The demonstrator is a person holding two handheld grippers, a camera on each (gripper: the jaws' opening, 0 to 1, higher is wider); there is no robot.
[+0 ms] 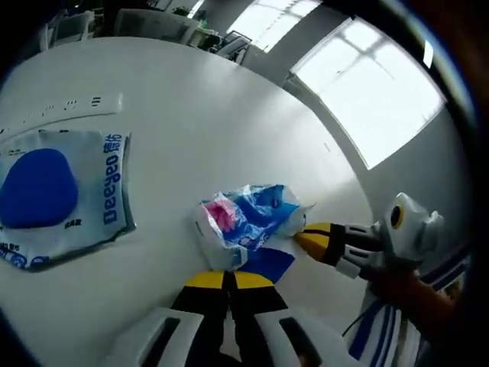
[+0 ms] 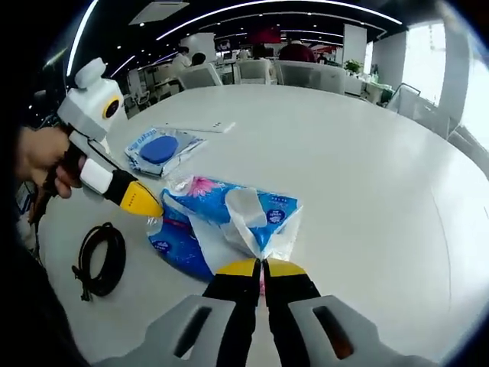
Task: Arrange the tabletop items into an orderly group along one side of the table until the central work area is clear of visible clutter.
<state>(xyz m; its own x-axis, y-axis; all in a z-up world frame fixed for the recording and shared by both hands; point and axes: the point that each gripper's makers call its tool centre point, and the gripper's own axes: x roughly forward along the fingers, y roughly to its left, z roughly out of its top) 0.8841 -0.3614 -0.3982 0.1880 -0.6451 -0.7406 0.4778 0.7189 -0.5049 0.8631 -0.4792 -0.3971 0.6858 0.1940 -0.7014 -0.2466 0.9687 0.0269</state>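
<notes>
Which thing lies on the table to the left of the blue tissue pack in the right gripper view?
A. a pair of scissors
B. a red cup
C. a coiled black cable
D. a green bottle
C: a black cable lies coiled left of the tissue pack on the table.

bright daylight | blown-out window [image 1: 374,99] glare washes the white table [image 1: 206,122] beside it | ceiling strip lights [image 2: 229,23] above | fisheye bends edges

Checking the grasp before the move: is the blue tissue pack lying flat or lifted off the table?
Cannot tell. Both grippers, left and right, are shut on the tissue pack, its wrapper bunched up; no gap above the table shows.
</notes>
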